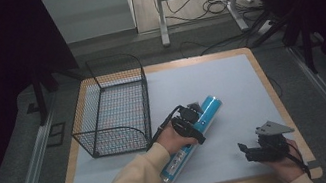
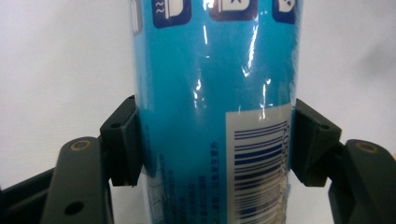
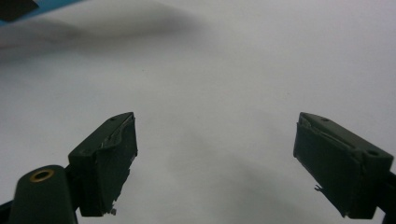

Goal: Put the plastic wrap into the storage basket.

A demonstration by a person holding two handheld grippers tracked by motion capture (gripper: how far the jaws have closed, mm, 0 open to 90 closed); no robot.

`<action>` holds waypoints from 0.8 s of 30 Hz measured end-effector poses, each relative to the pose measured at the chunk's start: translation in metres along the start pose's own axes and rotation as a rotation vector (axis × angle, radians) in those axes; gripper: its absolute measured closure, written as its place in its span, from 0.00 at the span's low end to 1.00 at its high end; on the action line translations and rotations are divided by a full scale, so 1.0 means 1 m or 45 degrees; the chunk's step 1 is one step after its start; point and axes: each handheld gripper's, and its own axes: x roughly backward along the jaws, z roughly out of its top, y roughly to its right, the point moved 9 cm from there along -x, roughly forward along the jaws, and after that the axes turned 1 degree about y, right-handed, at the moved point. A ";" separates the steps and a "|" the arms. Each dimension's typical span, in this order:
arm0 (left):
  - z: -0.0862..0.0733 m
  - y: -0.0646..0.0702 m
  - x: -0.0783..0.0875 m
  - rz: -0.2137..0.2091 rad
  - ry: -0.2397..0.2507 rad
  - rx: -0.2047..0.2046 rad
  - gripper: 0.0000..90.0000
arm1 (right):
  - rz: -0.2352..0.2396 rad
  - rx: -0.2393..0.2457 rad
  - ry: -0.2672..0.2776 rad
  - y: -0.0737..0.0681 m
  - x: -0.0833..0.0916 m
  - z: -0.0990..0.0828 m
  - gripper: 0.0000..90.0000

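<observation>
A long blue cylindrical pack with a barcode label lies slanted across the white mat, its near end toward the front edge. My left gripper is shut around its middle. In the left gripper view both pads press the blue pack's sides, with my left gripper looking along it. My right gripper stands open near the front right of the mat with nothing between its jaws. In the right gripper view, my right gripper has only bare white mat ahead of it.
A black wire basket stands on the left part of the table, just left of the left hand. The wooden table edge frames the mat. Desk legs and cables lie on the floor beyond the far edge.
</observation>
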 end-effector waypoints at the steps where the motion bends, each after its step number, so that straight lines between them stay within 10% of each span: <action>1: 0.001 0.000 0.002 0.003 0.004 -0.004 0.35 | -0.001 -0.001 0.000 0.000 0.000 0.000 0.15; 24: 0.010 -0.007 0.034 0.032 0.038 -0.048 0.35 | -0.007 -0.002 0.006 0.001 0.001 0.000 0.15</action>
